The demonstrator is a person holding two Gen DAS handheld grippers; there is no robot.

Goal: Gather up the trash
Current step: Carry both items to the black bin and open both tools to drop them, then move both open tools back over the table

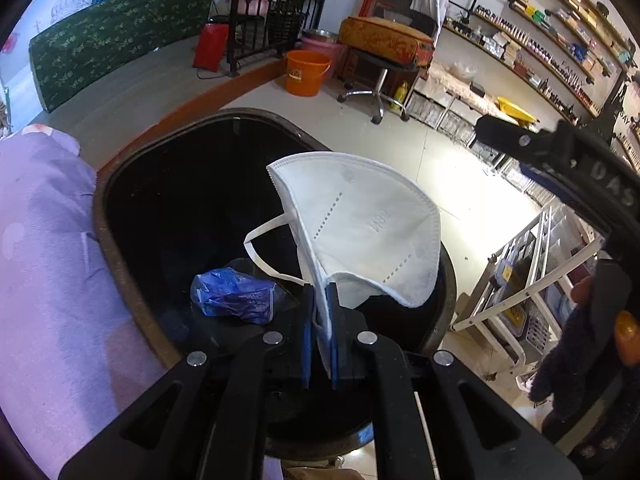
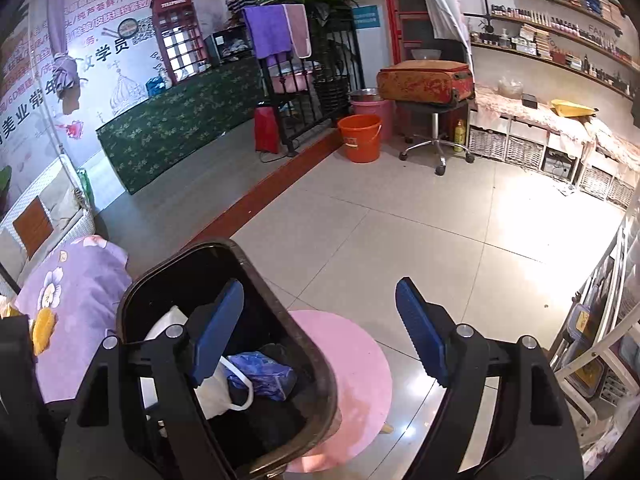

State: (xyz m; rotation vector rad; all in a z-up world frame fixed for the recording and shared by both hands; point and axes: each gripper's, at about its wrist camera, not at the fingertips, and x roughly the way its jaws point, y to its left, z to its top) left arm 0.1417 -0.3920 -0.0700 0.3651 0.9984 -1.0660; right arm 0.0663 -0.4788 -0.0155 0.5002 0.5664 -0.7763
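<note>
Left gripper (image 1: 320,320), nearest the lens in the left wrist view, with its blue pads closed tight on the lower edge of a white folded face mask (image 1: 360,224); the mask stands up from the jaws and leans to the right, one ear loop (image 1: 260,248) hanging free on its left. The mask is held over the open mouth of a dark trash bin (image 1: 120,248), inside which a crumpled blue wrapper (image 1: 234,296) lies on a black liner. A purple cloth (image 1: 44,260) lies just beside the bin on the left. In the right wrist view, the right gripper (image 2: 320,332) stands with its jaws wide apart and nothing between them; its left finger (image 2: 218,328) sits over the bin opening, its right finger over the tiled floor (image 2: 440,240). The bin stands next to a round pink stool (image 2: 360,380). An orange bucket (image 2: 360,138) stands well apart across the floor.
</note>
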